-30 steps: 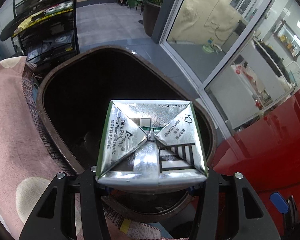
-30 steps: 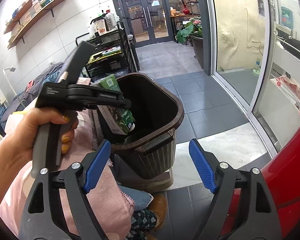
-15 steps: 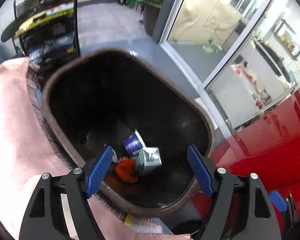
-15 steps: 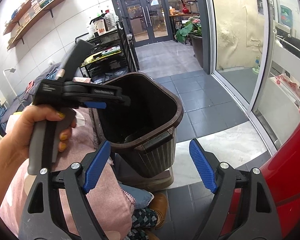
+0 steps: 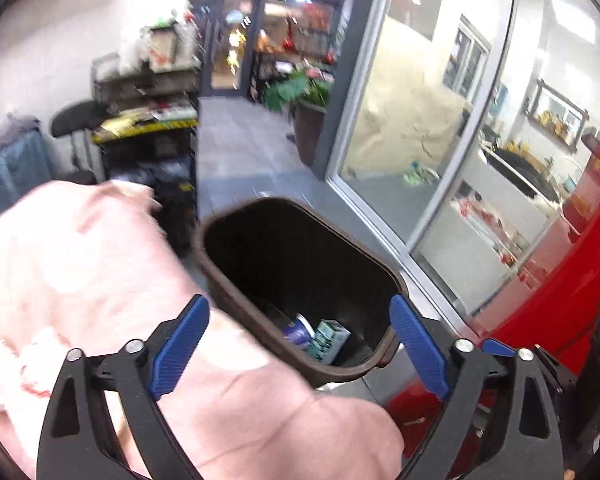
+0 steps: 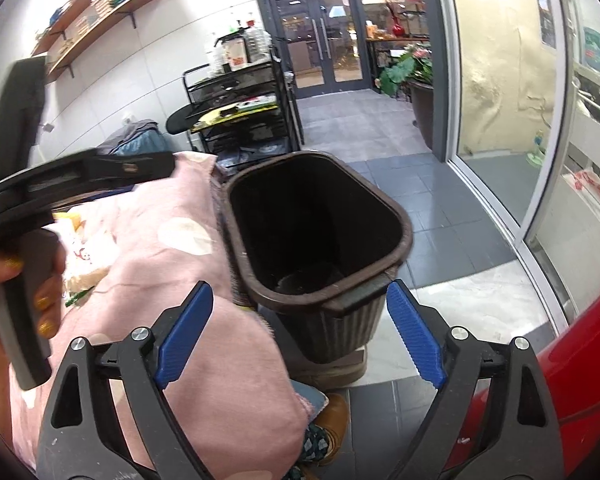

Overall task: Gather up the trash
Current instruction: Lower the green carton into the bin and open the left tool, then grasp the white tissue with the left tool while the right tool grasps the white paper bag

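A dark brown ribbed trash bin point(image 5: 380, 354) point(image 6: 340, 300) stands on the floor beside a pink cushion. Inside it, in the left wrist view, lie a green-and-white drink carton point(image 5: 330, 338) and a blue cup point(image 5: 298, 330). My left gripper point(image 5: 300, 350) is open and empty, back over the pink cushion point(image 5: 100, 280), short of the bin's near rim. It also shows at the left in the right wrist view point(image 6: 100, 176). My right gripper point(image 6: 300, 332) is open and empty, just in front of the bin. Snack wrappers point(image 6: 80, 248) lie on the cushion point(image 6: 180, 240).
A red rounded surface point(image 5: 560, 300) point(image 6: 580, 400) lies at the right. A black wire rack point(image 6: 240, 120) stands behind the cushion. Glass doors point(image 6: 500, 120) and a potted plant point(image 6: 416, 76) are beyond the bin. Grey tiled floor point(image 6: 440, 208) surrounds the bin.
My left gripper opened and dropped the carton into the bin, then pulled back and left over the cushion. The right gripper has stayed open, shifting slightly.
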`<action>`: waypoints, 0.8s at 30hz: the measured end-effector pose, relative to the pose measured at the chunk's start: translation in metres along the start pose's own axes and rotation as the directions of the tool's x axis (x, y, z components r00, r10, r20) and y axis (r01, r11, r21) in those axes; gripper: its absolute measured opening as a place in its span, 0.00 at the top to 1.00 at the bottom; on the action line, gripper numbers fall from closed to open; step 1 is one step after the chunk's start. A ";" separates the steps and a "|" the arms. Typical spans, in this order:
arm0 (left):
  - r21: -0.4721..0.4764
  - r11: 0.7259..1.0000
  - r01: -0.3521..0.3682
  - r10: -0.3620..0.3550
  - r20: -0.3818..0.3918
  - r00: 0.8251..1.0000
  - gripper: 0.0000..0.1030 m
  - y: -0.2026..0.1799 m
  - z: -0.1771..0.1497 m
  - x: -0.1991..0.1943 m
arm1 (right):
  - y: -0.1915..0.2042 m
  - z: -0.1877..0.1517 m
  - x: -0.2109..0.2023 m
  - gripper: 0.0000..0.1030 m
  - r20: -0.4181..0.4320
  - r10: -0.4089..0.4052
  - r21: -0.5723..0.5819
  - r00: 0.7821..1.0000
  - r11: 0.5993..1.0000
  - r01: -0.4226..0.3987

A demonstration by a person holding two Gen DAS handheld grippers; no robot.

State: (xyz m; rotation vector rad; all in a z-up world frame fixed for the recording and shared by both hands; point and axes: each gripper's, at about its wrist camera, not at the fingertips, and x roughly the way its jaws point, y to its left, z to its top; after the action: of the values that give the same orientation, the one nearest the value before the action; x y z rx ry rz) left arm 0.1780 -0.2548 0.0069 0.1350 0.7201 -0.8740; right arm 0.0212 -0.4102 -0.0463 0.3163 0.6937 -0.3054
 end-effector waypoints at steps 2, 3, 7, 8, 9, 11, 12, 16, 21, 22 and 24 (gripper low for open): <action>-0.015 1.000 -0.021 0.021 0.041 0.999 0.09 0.005 -0.004 -0.018 | 0.009 0.001 0.000 0.15 0.003 0.020 -0.014 1.000 1.000 -0.020; -0.022 0.999 -0.033 0.035 0.062 0.997 0.08 0.008 -0.007 -0.028 | 0.013 0.002 0.001 0.15 0.005 0.030 -0.021 1.000 0.999 -0.030; -0.052 0.995 -0.083 0.087 0.094 0.992 0.06 0.024 -0.016 -0.053 | 0.029 0.002 0.001 0.14 0.003 0.061 -0.055 0.998 0.997 -0.061; -0.065 0.993 -0.097 0.103 0.107 0.989 0.06 0.028 -0.019 -0.060 | 0.033 0.002 0.002 0.14 0.002 0.070 -0.065 0.998 0.995 -0.070; -0.077 0.991 -0.114 0.122 0.119 0.985 0.06 0.034 -0.023 -0.067 | 0.038 0.003 0.002 0.14 0.001 0.081 -0.076 0.997 0.994 -0.081; -0.092 0.985 -0.144 0.156 0.137 0.978 0.06 0.041 -0.030 -0.079 | 0.049 0.003 0.002 0.14 0.001 0.099 -0.099 0.995 0.990 -0.099; -0.096 0.982 -0.161 0.174 0.146 0.974 0.06 0.043 -0.033 -0.084 | 0.055 0.004 0.003 0.14 -0.001 0.107 -0.112 0.994 0.988 -0.107; -0.119 0.966 -0.229 0.247 0.161 0.956 0.06 0.058 -0.050 -0.104 | 0.080 0.006 0.006 0.14 -0.021 0.154 -0.150 0.988 0.976 -0.155; -0.195 0.936 -0.293 0.325 0.159 0.932 0.06 0.085 -0.076 -0.127 | 0.109 0.004 0.011 0.14 -0.046 0.206 -0.192 0.977 0.958 -0.211; -0.214 0.928 -0.304 0.340 0.155 0.928 0.06 0.090 -0.082 -0.132 | 0.116 0.003 0.012 0.14 -0.053 0.221 -0.202 0.974 0.953 -0.227; -0.245 0.912 -0.329 0.372 0.155 0.915 0.06 0.100 -0.093 -0.142 | 0.127 0.001 0.013 0.14 -0.065 0.239 -0.214 0.969 0.945 -0.248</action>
State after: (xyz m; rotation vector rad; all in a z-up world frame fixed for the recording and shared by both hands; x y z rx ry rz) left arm 0.1433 -0.0614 0.0080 -0.0161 0.5742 -0.4510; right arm 0.0790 -0.2976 -0.0311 0.1930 0.7109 0.0147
